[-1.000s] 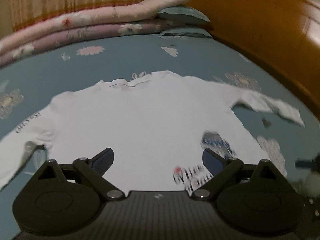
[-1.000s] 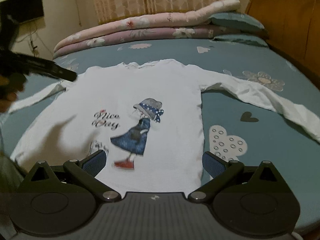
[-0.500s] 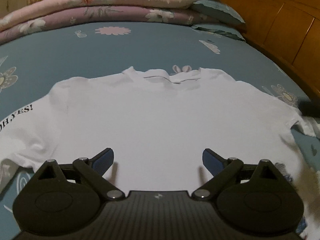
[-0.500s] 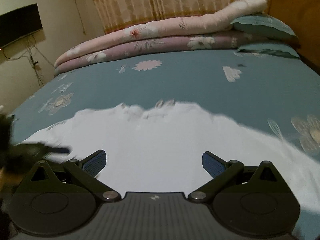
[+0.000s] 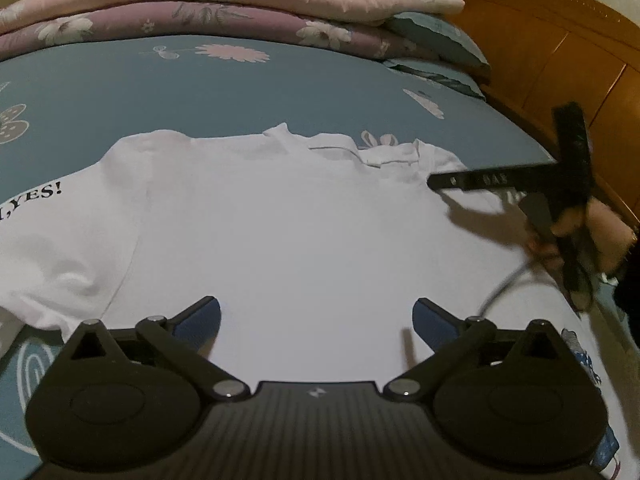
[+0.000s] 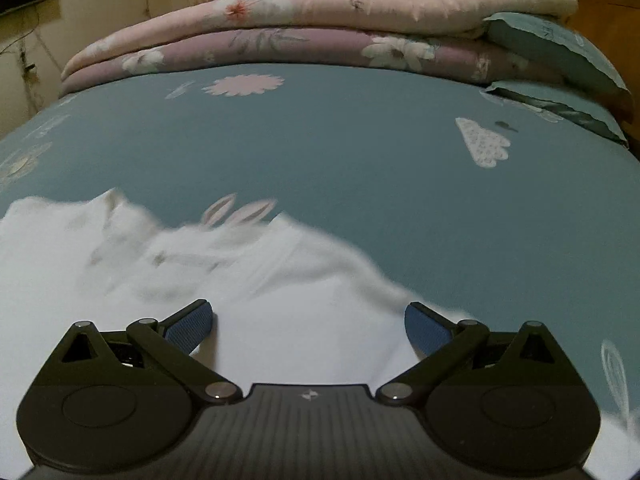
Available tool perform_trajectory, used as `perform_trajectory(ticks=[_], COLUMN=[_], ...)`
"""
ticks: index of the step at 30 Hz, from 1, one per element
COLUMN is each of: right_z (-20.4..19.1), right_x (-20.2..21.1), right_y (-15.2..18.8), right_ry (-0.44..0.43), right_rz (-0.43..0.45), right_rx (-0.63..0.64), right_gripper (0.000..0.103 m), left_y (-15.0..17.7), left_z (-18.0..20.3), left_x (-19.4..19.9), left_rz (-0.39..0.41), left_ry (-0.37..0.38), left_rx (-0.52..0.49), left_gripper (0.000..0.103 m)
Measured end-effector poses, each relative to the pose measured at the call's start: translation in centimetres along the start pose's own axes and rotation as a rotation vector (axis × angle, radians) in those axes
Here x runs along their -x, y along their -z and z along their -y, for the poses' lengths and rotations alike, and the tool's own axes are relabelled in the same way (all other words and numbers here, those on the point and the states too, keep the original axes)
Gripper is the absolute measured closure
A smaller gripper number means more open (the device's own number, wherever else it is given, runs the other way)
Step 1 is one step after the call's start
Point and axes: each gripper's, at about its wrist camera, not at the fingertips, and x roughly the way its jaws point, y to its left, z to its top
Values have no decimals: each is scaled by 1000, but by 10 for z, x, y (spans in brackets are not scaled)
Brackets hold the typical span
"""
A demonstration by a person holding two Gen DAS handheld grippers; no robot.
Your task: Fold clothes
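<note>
White shirt [image 5: 280, 240] lay flat on the teal bedsheet [image 5: 240, 92], plain side up, soft cotton with light creases. Sleeve at 9 o'clock in the left wrist view carried black print ending "YES!". Collar sat at 12 o'clock, a printed figure peeking out from under the hem edge at 4 o'clock.

My left gripper [image 5: 316, 314] hung over the shirt's middle, jaws opening, nothing between the blue ribbed pads [image 5: 200, 318], not pressing the cloth.

My right gripper [image 6: 308, 316] was over the shirt's collar-and-shoulder area, which was motion-blurred in its own view; jaws spread wide, pads [image 6: 192, 322] clear of the fabric. In the left wrist view it showed at 3 o'clock as a black T-shaped frame in my hand [image 5: 592, 236], over the shirt's right shoulder.

Sheet: smooth, matte, flower and cloud print. At 12 o'clock, two folded padded quilts [image 6: 300, 28], pink on mauve, floral. At 1 o'clock, teal pillows [image 6: 556, 52]; glossy wooden headboard [image 5: 560, 52] behind.
</note>
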Motion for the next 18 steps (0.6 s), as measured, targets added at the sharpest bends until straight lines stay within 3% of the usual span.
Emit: perform_trajectory(ticks=[6,10,12,15,18], right_z=[9,-22,-41,-61,-56], right_x=[11,23,15,-3,-19], right_y=[-19,-10,-3,3,-14], right_ry=[-5,-169,-167,-78,-40], right_rz=[23,-16,-56,-41,-28], right_rx=[-79,15,107,212,139], right_gripper=[0,0,0,0,0], left_y=[-5,-8,-7,-5,-6], left_z=[-4,-10,-13,-14,-16], left_x=[11,18,14,8,8], left_rz=[38,58,39,16,22], left_ry=[-42,1,13,-5,-11], left_rx=[25,41,49,48,54], left_gripper=[1,1,1,1,1])
